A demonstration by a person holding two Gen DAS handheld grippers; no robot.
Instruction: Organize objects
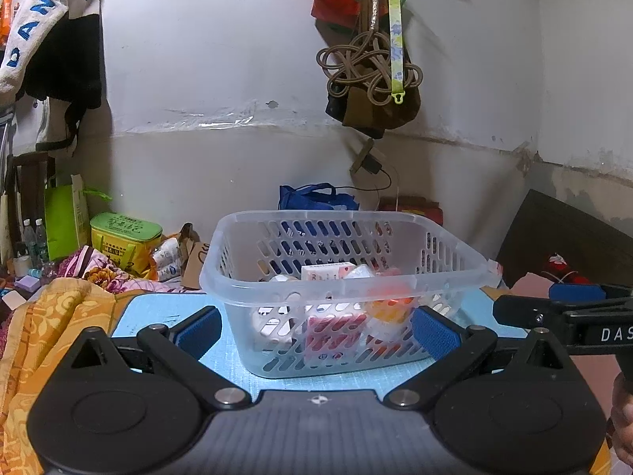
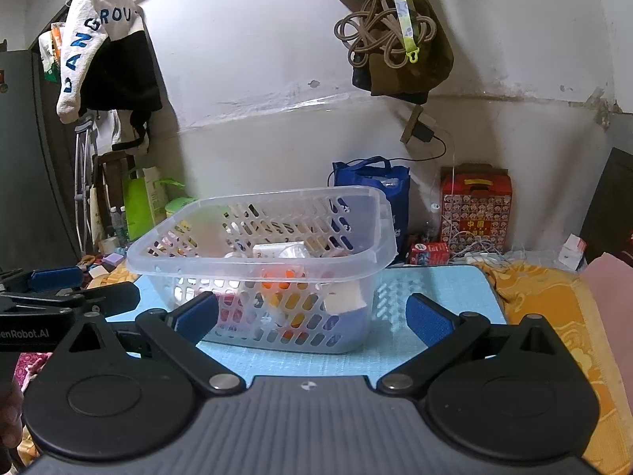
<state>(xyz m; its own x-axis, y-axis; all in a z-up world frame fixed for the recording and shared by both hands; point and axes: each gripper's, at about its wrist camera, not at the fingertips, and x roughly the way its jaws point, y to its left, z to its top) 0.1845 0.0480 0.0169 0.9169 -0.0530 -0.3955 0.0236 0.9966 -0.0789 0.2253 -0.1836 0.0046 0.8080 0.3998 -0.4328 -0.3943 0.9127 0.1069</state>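
Observation:
A clear plastic basket [image 1: 253, 277] with slotted walls stands on a light blue mat [image 1: 158, 312]. It holds several small items: a red and white box [image 1: 336, 332], an orange item [image 1: 389, 303] and a white box [image 1: 328, 271]. My left gripper [image 1: 318, 330] is open and empty, just in front of the basket. My right gripper [image 2: 312, 316] is open and empty, in front of the basket [image 2: 166, 265] on the mat [image 2: 435, 289]. Each gripper shows at the edge of the other's view: the right one [image 1: 554, 308] and the left one [image 2: 67, 293].
Orange patterned cloth [image 1: 47, 316] lies left of the mat and also to the right [image 2: 554, 316]. A blue bag [image 2: 379, 182], a red gift box [image 2: 476, 209] and a small red box [image 2: 429, 253] stand behind. A green tin [image 1: 124, 233] sits back left. Bags and cord [image 1: 368, 71] hang on the wall.

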